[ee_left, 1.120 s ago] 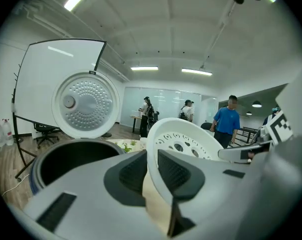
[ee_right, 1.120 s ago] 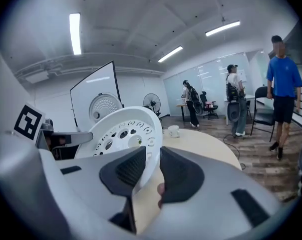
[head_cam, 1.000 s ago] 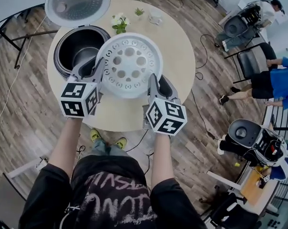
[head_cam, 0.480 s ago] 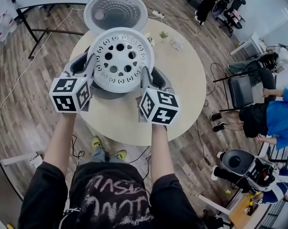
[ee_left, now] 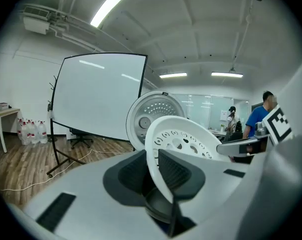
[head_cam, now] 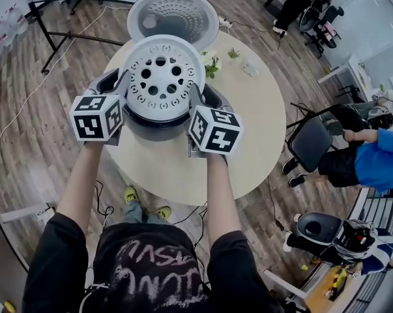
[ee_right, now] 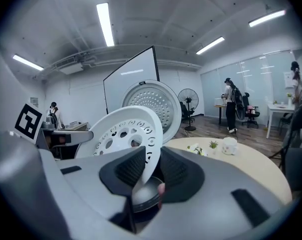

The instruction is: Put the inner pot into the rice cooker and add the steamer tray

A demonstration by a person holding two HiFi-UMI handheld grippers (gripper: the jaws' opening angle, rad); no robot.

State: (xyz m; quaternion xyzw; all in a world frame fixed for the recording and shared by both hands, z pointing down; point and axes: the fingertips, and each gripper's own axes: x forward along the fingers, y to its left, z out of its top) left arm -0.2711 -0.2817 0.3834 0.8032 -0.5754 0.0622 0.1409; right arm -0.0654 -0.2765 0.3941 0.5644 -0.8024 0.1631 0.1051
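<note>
**Tray Now Over the Cooker**

The white steamer tray (head_cam: 162,77) has moved. A second ago it hung over the table (head_cam: 255,135), beside the rice cooker (head_cam: 158,132). Now it hangs right above the cooker's dark mouth, with the open lid (head_cam: 173,12) behind it. The left gripper (head_cam: 120,89) pinches the tray's left edge, its jaws nearly closed on the thin rim. The right gripper (head_cam: 197,103) pinches the right edge the same way. The tray hides most of the cooker's inside. I think the tray only needs to go down now.
</note>
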